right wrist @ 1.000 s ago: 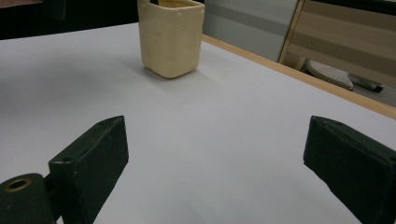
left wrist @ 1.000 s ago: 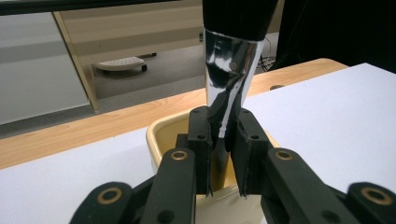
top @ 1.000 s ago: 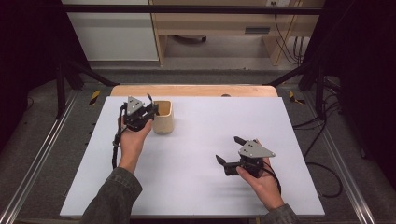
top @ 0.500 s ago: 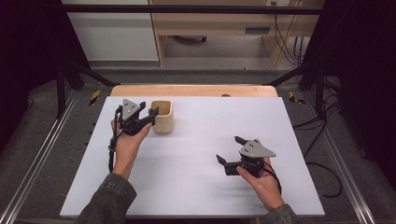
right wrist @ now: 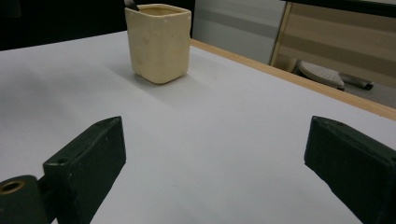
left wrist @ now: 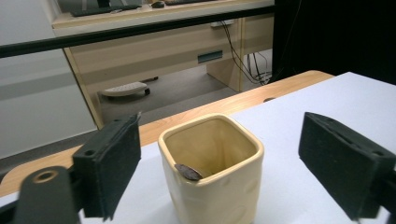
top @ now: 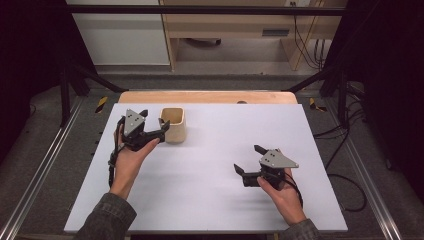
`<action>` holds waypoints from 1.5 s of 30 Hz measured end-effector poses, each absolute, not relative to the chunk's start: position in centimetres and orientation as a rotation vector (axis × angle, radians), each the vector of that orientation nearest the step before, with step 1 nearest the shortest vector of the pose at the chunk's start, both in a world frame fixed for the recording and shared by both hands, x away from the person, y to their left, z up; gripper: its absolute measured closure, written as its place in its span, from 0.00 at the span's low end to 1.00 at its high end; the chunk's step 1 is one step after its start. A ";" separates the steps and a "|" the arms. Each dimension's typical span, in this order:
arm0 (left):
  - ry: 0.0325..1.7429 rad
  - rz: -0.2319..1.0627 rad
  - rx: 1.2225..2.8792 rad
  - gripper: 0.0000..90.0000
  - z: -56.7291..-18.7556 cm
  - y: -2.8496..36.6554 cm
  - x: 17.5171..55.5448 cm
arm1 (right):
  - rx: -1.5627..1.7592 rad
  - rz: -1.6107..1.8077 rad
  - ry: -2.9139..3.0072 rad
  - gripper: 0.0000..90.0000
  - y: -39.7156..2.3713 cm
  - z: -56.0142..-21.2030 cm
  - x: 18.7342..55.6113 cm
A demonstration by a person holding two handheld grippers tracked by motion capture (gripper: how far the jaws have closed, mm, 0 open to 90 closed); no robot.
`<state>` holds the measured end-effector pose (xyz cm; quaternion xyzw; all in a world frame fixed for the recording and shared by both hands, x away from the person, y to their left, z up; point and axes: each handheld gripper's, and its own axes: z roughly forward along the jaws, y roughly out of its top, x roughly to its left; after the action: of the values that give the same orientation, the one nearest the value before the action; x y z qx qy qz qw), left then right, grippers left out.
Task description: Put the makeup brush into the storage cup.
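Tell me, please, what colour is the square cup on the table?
The cup is pale cream-yellow, plain and unpatterned; the left gripper view shows it best.

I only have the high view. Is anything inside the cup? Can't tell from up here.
Observer: Yes. The left gripper view shows a dark flat tip lying on the near rim of the cup, with the rest down inside.
Operator: What is it?
Observer: Can't tell. In the right gripper view it just pokes above the rim at one corner.
Operator: Is the left gripper touching the cup?
Observer: No. The jaws of the left gripper have just been opening. Its pads stand either side of the cup, with a gap showing on both sides.
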<state>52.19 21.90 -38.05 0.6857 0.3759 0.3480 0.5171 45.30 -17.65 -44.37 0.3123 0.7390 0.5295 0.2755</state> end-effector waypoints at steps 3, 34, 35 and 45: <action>0.895 0.821 1.623 0.09 -38.0 22.1 51.7 | 0.844 1.422 1.967 0.06 -17.8 -44.4 45.3; 0.744 0.765 1.625 0.04 -41.2 27.9 46.0 | 0.914 1.414 1.798 0.04 -23.7 -44.7 44.5; 0.745 0.764 1.623 0.04 -41.3 28.0 46.0 | 0.914 1.418 1.797 0.04 -23.8 -44.7 44.5; 0.731 0.749 1.609 0.04 -42.0 29.1 45.3 | 0.922 1.443 1.769 0.04 -25.0 -44.7 43.9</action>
<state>45.34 29.11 -42.00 0.6867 0.3118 0.3198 0.5736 43.86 -24.97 -44.67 0.3533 0.6775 0.5525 0.3332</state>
